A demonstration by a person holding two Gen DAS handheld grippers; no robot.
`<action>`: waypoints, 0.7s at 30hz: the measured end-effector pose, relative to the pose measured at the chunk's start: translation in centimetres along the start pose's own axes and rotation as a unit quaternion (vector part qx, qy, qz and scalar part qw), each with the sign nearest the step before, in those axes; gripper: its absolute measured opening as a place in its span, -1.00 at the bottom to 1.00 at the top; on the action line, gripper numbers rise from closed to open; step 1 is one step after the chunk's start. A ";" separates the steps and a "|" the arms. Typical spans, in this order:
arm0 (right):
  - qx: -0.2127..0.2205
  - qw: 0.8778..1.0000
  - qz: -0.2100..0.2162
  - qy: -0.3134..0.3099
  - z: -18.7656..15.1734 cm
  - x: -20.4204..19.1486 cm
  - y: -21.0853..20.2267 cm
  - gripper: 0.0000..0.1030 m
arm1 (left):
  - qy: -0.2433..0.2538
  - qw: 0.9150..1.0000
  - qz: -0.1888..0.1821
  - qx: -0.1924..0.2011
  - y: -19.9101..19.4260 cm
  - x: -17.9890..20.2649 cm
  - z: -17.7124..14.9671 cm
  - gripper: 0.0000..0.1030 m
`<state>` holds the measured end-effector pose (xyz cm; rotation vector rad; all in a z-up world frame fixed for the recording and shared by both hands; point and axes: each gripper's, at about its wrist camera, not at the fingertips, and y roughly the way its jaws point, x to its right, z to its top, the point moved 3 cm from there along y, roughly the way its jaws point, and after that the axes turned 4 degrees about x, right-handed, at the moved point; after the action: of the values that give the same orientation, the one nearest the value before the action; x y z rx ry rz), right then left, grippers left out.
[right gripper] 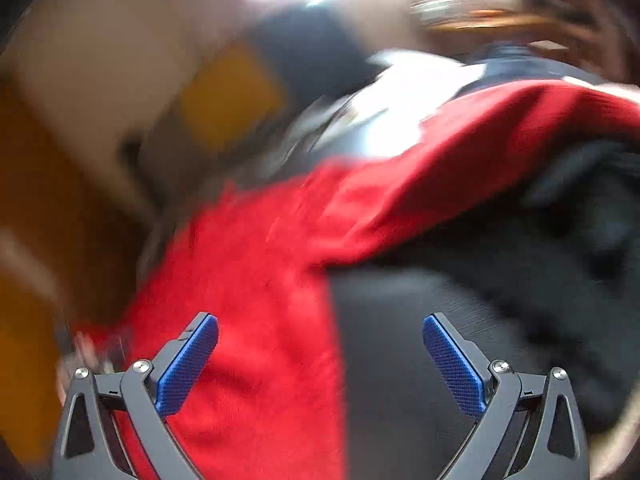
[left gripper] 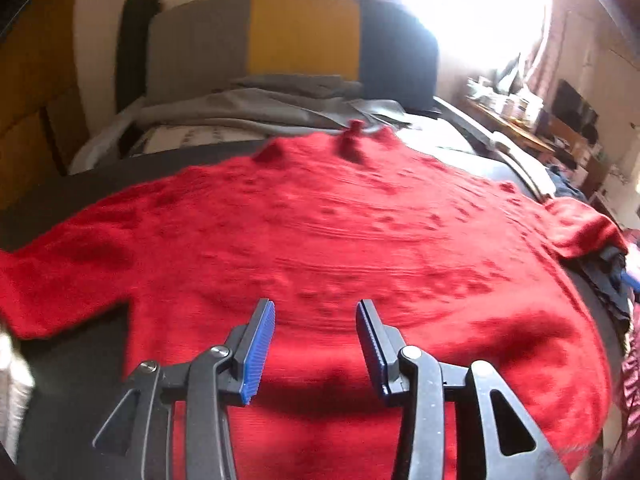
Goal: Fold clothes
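A red knitted sweater [left gripper: 340, 240] lies spread flat on a dark mat, one sleeve [left gripper: 60, 276] stretched to the left and the other [left gripper: 580, 228] bunched at the right. My left gripper [left gripper: 316, 308] hovers open over the sweater's near part, with nothing between its blue pads. In the blurred right wrist view the same sweater [right gripper: 260, 280] runs under my right gripper [right gripper: 320, 328], which stands wide open above the sweater's straight edge and the dark mat [right gripper: 400, 360]. Neither gripper holds any cloth.
Grey bedding [left gripper: 248, 108] and a headboard [left gripper: 304, 36] in grey, yellow and dark blue lie beyond the sweater. Dark clothes [right gripper: 580, 220] are piled at the right under the red sleeve. A cluttered desk [left gripper: 512, 112] stands at the far right.
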<state>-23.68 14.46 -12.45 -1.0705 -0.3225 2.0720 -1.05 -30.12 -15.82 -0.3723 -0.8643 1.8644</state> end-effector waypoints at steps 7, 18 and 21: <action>0.154 0.968 0.010 0.197 7.7 10.6 -4.7 0.93 | -0.010 1.000 -0.006 -0.021 2.1 3.3 -1.8 -0.15; 0.172 0.941 -0.037 0.290 11.7 16.9 -0.1 0.50 | -0.003 1.000 -0.015 -0.021 2.3 3.4 -2.1 0.03; 0.163 0.944 -0.089 0.273 12.2 17.4 0.2 -0.64 | -0.004 1.000 -0.019 -0.020 2.3 3.5 -2.1 0.08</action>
<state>-39.44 28.45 -15.30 -1.2954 0.1907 1.5211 -2.92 -26.74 -18.48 -0.3722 -0.9095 1.8160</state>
